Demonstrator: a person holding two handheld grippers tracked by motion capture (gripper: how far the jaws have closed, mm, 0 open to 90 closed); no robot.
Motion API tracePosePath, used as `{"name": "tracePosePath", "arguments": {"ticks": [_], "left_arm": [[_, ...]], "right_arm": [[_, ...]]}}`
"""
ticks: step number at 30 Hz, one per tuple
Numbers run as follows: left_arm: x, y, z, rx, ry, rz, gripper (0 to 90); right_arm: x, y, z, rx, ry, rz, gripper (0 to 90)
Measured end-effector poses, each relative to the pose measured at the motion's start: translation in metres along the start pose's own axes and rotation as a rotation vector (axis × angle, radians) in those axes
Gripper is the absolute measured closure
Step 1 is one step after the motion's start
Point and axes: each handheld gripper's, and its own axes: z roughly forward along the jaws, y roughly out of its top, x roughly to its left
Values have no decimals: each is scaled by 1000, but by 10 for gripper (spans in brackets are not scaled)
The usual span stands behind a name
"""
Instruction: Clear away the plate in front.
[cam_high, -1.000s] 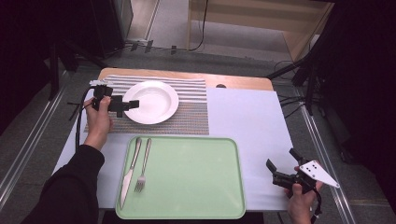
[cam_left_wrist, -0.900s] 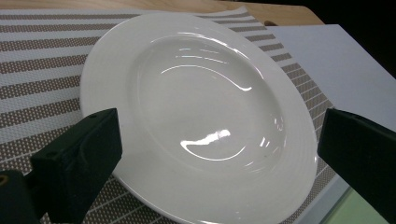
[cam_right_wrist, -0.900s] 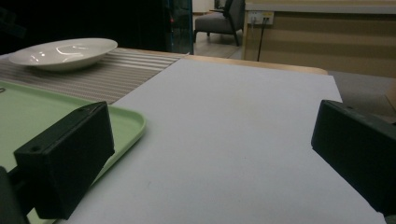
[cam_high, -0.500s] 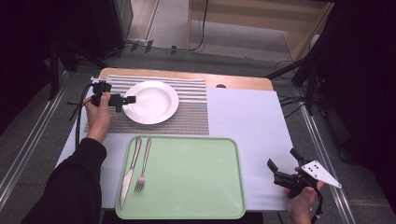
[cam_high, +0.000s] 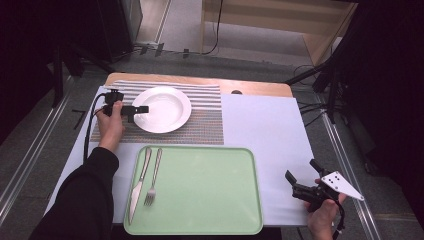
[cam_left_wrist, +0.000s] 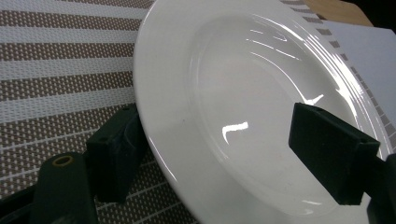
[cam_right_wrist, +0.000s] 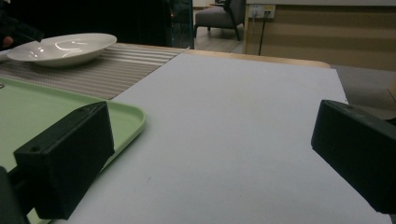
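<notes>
Dark room all around, so I can hardly see past my white table (cam_high: 260, 125). My right gripper (cam_right_wrist: 205, 163) is low near the table's close right corner, jaws spread wide with nothing between them. To its left is the green tray (cam_high: 200, 190) with a knife (cam_high: 137, 182) and fork (cam_high: 152, 177). Farther off, my left gripper (cam_left_wrist: 219, 154) has its jaws spread around the white plate's (cam_left_wrist: 243, 93) left rim, one below, one above. I can't tell if they touch it. Under the plate lies a striped mat (cam_high: 205, 120).
</notes>
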Motion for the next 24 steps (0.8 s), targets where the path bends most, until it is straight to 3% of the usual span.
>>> {"name": "tracePosePath", "arguments": {"ticks": [6,10,13,15,19,24], "left_arm": [[0,-2,8,19,-23,-28,194],[1,-3,11,26,-14,-55,288],[2,-4,13,18,-27,-77,289],[-1,-5,18,20,-67,-87,332],[-7,-4,19,24,-38,-82,337],[-7,-4,20,21,-32,-101,345]], "right_arm": [[1,0,1,7,1,9,0],[0,0,2,2,-5,-7,0],[0,0,1,7,-1,0,0],[0,0,2,10,-4,-2,0],[1,0,2,17,-4,6,0],[0,0,2,18,-8,3,0]]}}
